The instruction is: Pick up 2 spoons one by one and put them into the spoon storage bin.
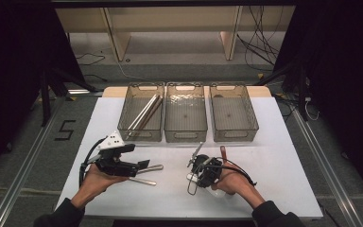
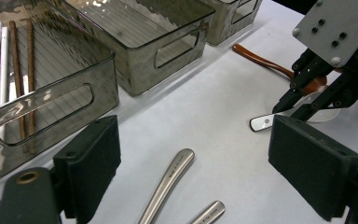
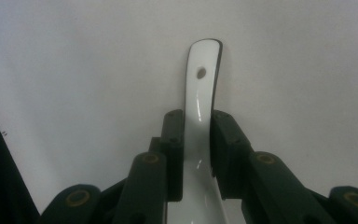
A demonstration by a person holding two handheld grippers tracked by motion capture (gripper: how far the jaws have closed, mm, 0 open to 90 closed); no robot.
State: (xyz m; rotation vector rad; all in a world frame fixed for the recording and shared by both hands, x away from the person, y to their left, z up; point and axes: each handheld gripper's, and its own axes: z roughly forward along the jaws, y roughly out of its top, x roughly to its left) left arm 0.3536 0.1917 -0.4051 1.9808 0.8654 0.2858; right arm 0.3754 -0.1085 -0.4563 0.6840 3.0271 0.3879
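My right gripper (image 1: 199, 171) sits low near the front edge of the tabletop (image 1: 283, 161), the hand behind it angled in from the front right corner, and its jaws are clamped on the handle of a glossy white ceramic spoon (image 3: 200, 107); in the right gripper view the handle runs up between the pads, a small hole near its tip. A brown wooden spoon (image 2: 265, 60) lies just beside it. My left gripper (image 1: 139, 158) rests on its side toward the front left, palm cupped under it, jaws spread wide with nothing between them, above two brushed-steel handles (image 2: 168, 184) lying on the tabletop. There is engraving on those handles, too small for me to read. Three smoky clear plastic bins (image 1: 186, 135) stand in a row along the back edge; the left one holds white and brown chopsticks (image 2: 16, 65).
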